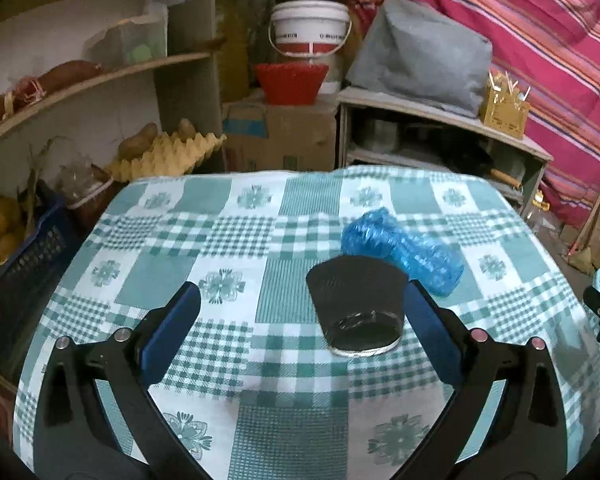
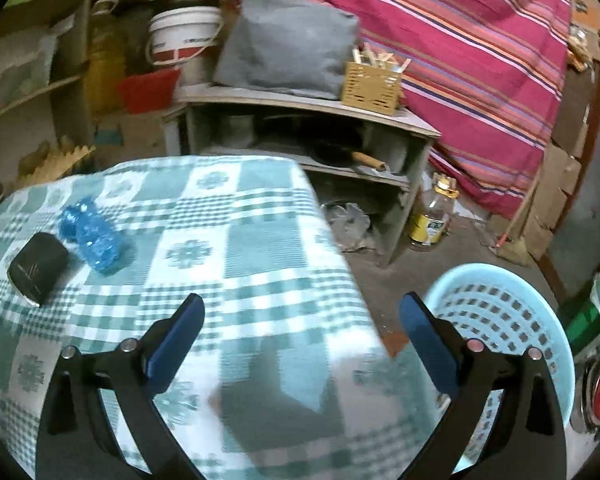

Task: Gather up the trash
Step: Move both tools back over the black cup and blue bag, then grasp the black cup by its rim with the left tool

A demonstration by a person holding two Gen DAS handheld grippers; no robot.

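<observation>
A crushed blue plastic bottle [image 1: 402, 249] lies on its side on the counter [image 1: 236, 240], which wears a green-and-white checked cloth. Just beside it, on my near side, a black cup [image 1: 356, 304] lies tipped over with its open mouth toward me; I cannot tell whether the two touch.

My left gripper [image 1: 302, 322] is spread wide and holds nothing; the cup lies ahead of it, close to its right finger. My right gripper [image 2: 302, 322] is also spread and empty, held over the counter's right corner, well apart from the bottle [image 2: 90, 242] and cup [image 2: 36, 266] at its far left.

Only the right view shows the light blue basket [image 2: 500, 312] with a perforated wall, standing on the floor beside the counter; its inside shows no contents where visible. It also shows a yellow-labelled bottle [image 2: 434, 216] on the floor.

Only the left view shows the yellow egg tray [image 1: 168, 154] with potatoes on it and a dark blue crate [image 1: 28, 256] holding yellow fruit. A red basket [image 1: 290, 82] and white bucket [image 1: 310, 28] appear behind in both.
</observation>
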